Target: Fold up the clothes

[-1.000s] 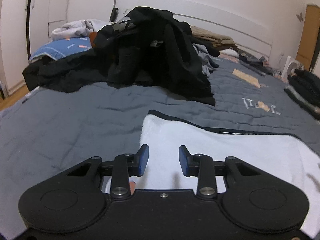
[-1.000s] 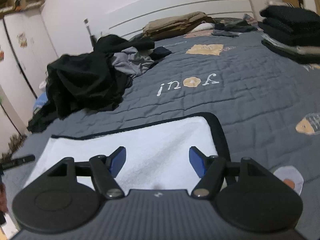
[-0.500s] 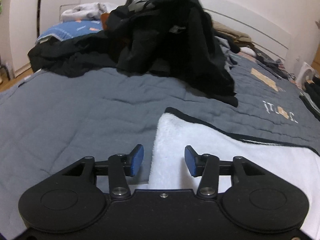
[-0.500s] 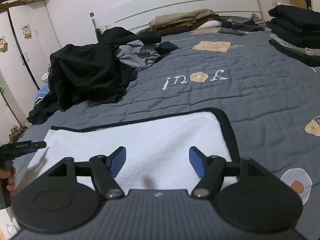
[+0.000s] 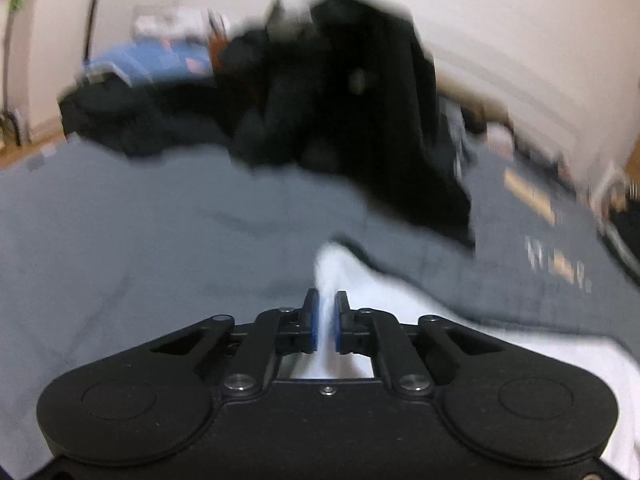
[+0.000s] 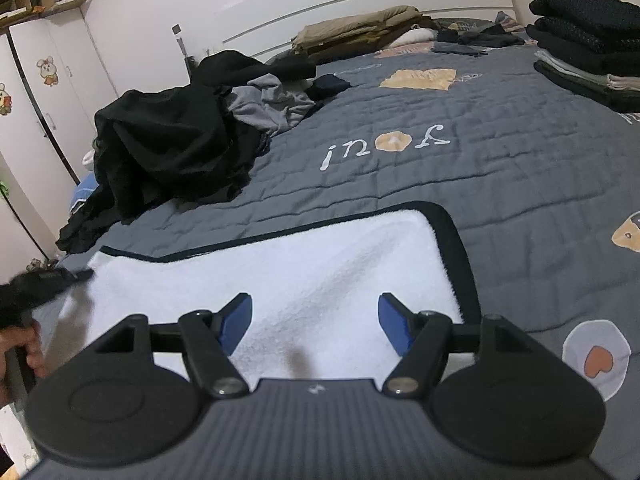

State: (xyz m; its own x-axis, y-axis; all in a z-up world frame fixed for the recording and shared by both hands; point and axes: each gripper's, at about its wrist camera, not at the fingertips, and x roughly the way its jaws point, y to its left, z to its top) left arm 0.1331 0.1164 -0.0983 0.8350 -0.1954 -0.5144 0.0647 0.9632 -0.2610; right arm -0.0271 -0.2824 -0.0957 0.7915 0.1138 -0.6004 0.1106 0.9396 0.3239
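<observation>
The left gripper (image 5: 326, 322) pinches the white garment's (image 6: 320, 280) corner, the right gripper (image 6: 315, 322) hovers agape above it, a black clothes heap (image 6: 168, 148) upper left, folded stacks (image 6: 588, 44) upper right.

The black left gripper with blue pads (image 5: 326, 322) points a little downward, and its two fingers are squeezed together on a bit of the fluffy white cloth with a black edge (image 5: 400, 300). The black right gripper with blue pads (image 6: 316, 322) also tips downward, its fingers spread wide apart above that cloth, pinching nothing.
</observation>
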